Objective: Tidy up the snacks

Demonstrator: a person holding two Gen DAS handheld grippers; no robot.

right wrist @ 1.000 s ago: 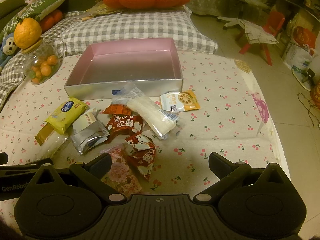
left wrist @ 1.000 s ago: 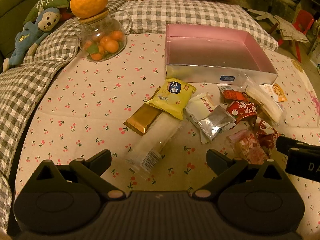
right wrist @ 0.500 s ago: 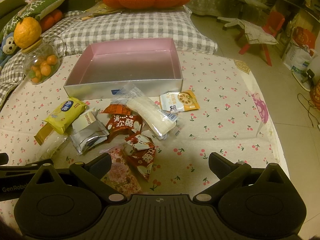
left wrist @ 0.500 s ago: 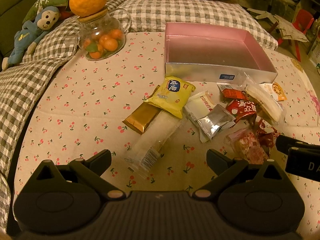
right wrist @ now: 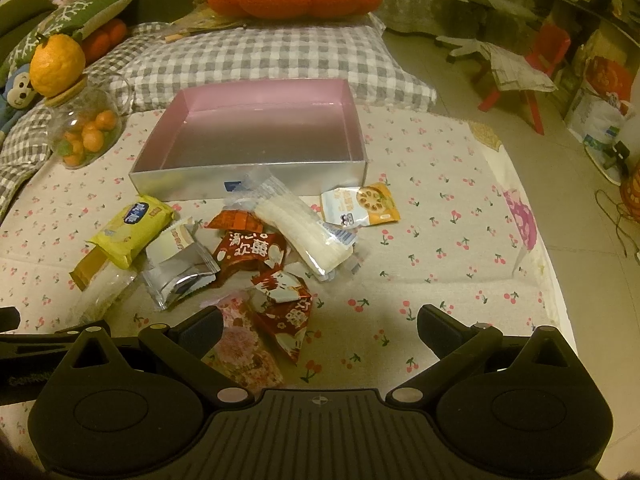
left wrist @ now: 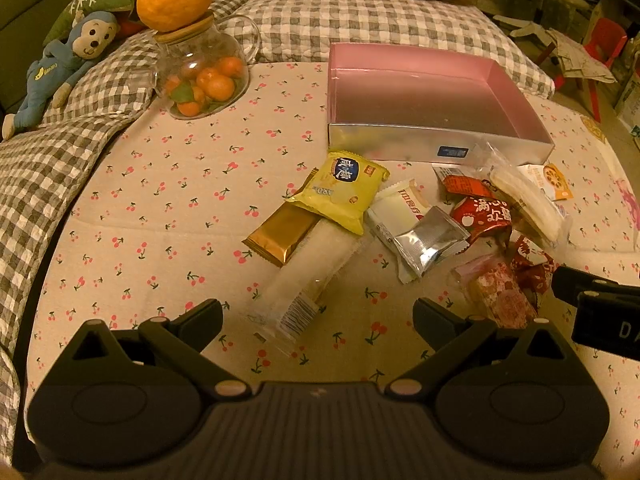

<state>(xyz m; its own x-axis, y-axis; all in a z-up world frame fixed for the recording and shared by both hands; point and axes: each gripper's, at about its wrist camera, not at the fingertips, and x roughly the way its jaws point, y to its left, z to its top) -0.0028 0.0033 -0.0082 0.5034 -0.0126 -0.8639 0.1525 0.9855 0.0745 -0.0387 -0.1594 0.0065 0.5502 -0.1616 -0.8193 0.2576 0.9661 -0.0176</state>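
An empty pink box (left wrist: 420, 92) (right wrist: 256, 136) with silver walls stands at the back of the cherry-print cloth. In front of it lie several snack packets: a yellow packet (left wrist: 340, 192) (right wrist: 130, 230), a gold bar (left wrist: 280, 234), a long clear packet (left wrist: 308, 280), a silver packet (left wrist: 430, 240) (right wrist: 180, 274), red packets (left wrist: 484, 216) (right wrist: 250, 250), a pink packet (left wrist: 500, 296) (right wrist: 244, 348), a white roll packet (right wrist: 304, 236) and an orange-white packet (right wrist: 360, 206). My left gripper (left wrist: 318, 314) is open, just before the long clear packet. My right gripper (right wrist: 320, 322) is open over the red and pink packets.
A glass jar (left wrist: 200, 76) (right wrist: 82, 132) of small oranges with a big orange on its lid stands at the back left. A blue toy monkey (left wrist: 60, 68) and checked pillows (right wrist: 260, 60) lie behind. The bed's edge and floor are to the right (right wrist: 560, 240).
Both views have shifted slightly; the left gripper has edged a little forward towards the packets. Nothing on the cloth has moved. Both grippers stay open.
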